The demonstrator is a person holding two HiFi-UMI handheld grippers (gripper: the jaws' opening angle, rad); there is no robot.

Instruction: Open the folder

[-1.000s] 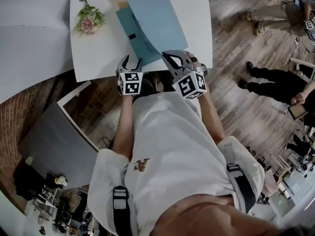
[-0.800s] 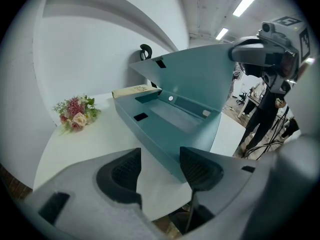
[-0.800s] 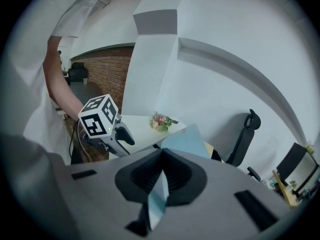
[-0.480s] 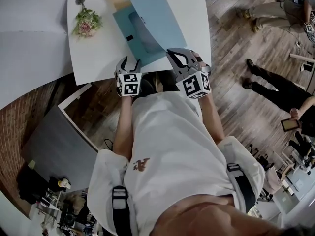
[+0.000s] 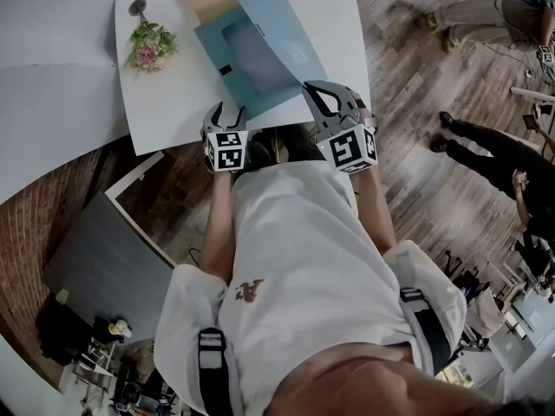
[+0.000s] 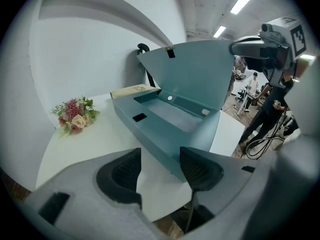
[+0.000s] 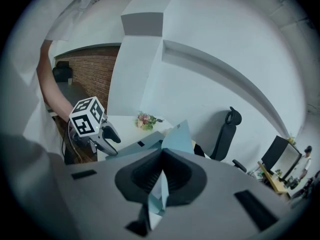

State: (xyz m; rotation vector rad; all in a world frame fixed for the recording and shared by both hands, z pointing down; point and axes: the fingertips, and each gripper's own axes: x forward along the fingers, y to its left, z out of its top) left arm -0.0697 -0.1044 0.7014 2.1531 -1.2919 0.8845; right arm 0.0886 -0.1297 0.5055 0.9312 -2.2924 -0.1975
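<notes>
Within the last second our right gripper has drawn the lid of the teal plastic box folder up and to the right. The lid lay almost flat over the base; now it stands tilted and the tray beneath shows. We judge the opening well under way but not finished, since the lid has yet to fall back.

The folder lies on the white desk, near its front edge, with a small bunch of pink flowers to its left. Our left gripper has kept still at the desk's edge, its jaws apart and empty.

Only the right gripper view shows that gripper's jaws closed on the lid's thin edge. Only the left gripper view shows the tray's shallow inside, with the lid steep behind it.
</notes>
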